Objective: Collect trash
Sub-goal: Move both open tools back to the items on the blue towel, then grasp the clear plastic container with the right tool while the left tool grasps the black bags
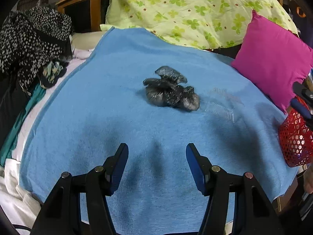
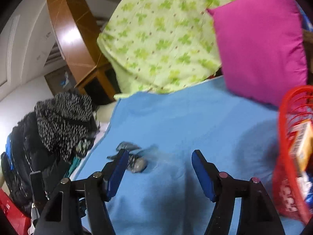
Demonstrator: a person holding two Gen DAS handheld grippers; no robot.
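A crumpled dark grey plastic bag [image 1: 171,90] lies in the middle of a blue blanket [image 1: 117,98]. A clear ribbed plastic container [image 1: 223,103] lies just right of it. My left gripper [image 1: 157,150] hovers open over the blanket, short of the bag, with nothing between its fingers. In the right wrist view the same bag [image 2: 135,160] shows partly behind the left fingertip of my right gripper [image 2: 159,154], which stands open and empty above the blanket [image 2: 195,117]. A red mesh basket [image 2: 289,156] holding packaging sits at the right; it also shows as the basket [image 1: 295,137] in the left view.
A magenta cushion [image 1: 272,58] leans at the back right, also seen as the cushion [image 2: 258,45]. A green clover-print quilt [image 1: 185,9] is piled behind. A black-and-white spotted garment [image 1: 33,39] and other clothes are heaped at the left. Wooden furniture [image 2: 72,35] stands behind.
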